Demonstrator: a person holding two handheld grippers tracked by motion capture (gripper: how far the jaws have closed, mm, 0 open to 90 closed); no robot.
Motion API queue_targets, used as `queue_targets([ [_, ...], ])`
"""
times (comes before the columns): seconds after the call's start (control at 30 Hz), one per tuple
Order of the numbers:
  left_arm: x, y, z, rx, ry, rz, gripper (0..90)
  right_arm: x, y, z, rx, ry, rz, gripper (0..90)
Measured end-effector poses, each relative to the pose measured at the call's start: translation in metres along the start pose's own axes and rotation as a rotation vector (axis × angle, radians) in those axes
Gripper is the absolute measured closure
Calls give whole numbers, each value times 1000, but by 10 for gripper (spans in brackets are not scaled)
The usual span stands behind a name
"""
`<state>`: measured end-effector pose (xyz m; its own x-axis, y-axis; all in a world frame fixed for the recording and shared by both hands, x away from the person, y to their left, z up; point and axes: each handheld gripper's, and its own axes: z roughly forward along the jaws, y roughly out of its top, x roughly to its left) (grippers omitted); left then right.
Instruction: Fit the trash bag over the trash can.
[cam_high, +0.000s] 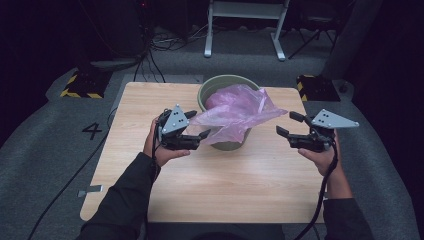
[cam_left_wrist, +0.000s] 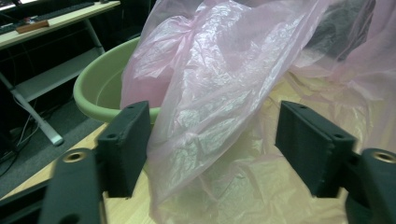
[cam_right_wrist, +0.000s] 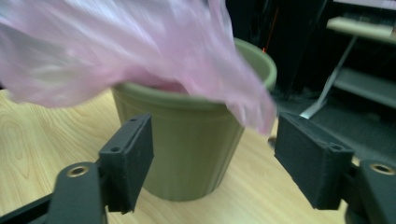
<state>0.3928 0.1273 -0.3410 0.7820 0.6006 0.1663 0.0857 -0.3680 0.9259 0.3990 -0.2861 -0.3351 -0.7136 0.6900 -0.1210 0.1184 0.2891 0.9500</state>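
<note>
**Loose bag, light bin: slip or tip risk**

Round olive-green plastic bin (cam_high: 227, 144) stands on the pale wood-grain table (cam_high: 240, 185), toward its far edge. Thin translucent pink plastic bag (cam_high: 235, 112) sits partly inside, most of it billowing out over the near rim.

Left gripper (cam_high: 199, 126): jaws apart, bag film hanging between them, not pinched. Right gripper (cam_high: 286, 123): jaws spread, holding nothing, off to the bin's right w/ a gap.

Risks, as I judge them:
- Film is slick & thin: a shallow pinch could slip or tear it.
- Bin looks light, so a sideways tug may tip or drag it.
- Bag could lift out altogether.
</note>
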Motion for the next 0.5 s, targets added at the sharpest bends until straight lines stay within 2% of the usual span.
queue_targets([
  [0.07,2,0,1,1,-4,-11,337,6,10,-8,-18,17,-42,263],
  [0.17,6,-1,2,-5,-13,-26,368,15,23,-12,-38,34,-97,269],
  [0.23,8,-2,3,-5,-13,-35,417,21,30,-11,-40,30,-124,274],
  [0.3,11,-2,3,-7,-24,-42,505,24,33,-7,-36,42,-141,306],
  [0.33,12,-3,3,-3,-24,-41,509,27,34,-5,-28,43,-158,324],
  [0.37,13,-3,4,-1,-27,-39,551,30,34,-1,-15,49,-187,464],
  [0.43,15,-4,5,2,-22,-31,637,34,33,1,-13,74,-219,611],
  [0.47,17,-5,5,2,-11,-29,680,37,31,3,-13,101,-247,708],
  [0.5,18,-6,5,2,-6,-26,762,40,29,5,6,127,-274,796],
])
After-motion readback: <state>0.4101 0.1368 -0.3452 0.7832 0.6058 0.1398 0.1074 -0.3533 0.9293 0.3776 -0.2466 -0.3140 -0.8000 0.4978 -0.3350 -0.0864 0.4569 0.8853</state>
